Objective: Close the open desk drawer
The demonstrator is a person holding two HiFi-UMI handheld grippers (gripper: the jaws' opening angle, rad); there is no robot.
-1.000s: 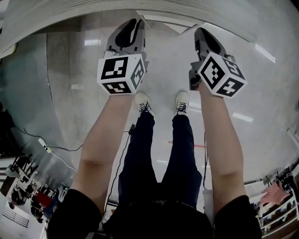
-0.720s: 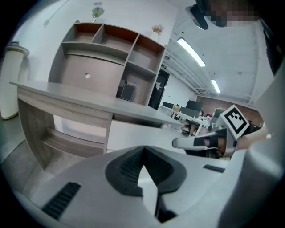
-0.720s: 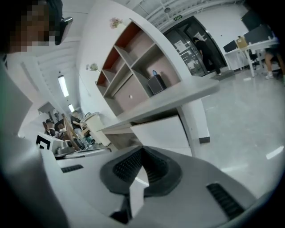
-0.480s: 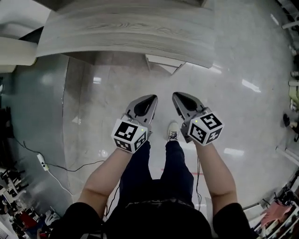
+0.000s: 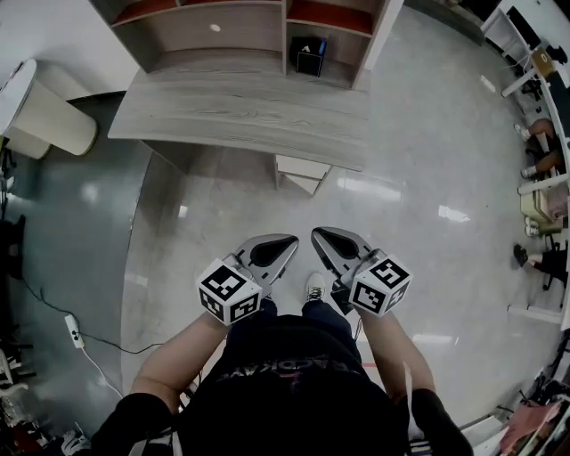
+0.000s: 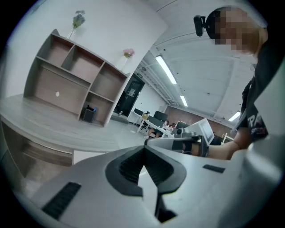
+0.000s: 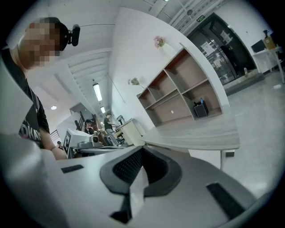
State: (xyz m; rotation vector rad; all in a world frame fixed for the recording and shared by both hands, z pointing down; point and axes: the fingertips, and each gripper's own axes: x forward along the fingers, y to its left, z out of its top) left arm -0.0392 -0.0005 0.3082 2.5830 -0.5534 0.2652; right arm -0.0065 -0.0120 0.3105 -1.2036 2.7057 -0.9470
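The grey wood desk [image 5: 240, 116] stands ahead of me, with a shelf unit [image 5: 214, 27] on its back edge. A white drawer front [image 5: 303, 169] sticks out below the desk's front edge; it also shows as a white panel [image 7: 205, 158] in the right gripper view. My left gripper [image 5: 292, 239] and right gripper [image 5: 314, 233] hang side by side in front of my body, well short of the desk. Both are shut with nothing between their jaws, which meet at the tips of the left gripper [image 6: 143, 147] and of the right gripper [image 7: 141, 149].
A pale round bin [image 5: 49, 116] stands left of the desk. A small black box [image 5: 309, 55] sits in a shelf compartment. A cable with a power strip [image 5: 76, 329] lies on the glossy floor at the left. People sit at tables [image 5: 543, 169] far right.
Both grippers have risen from pointing at the floor by my feet and now sit close to my chest. The view has tilted up, and the desk and shelf now show whole.
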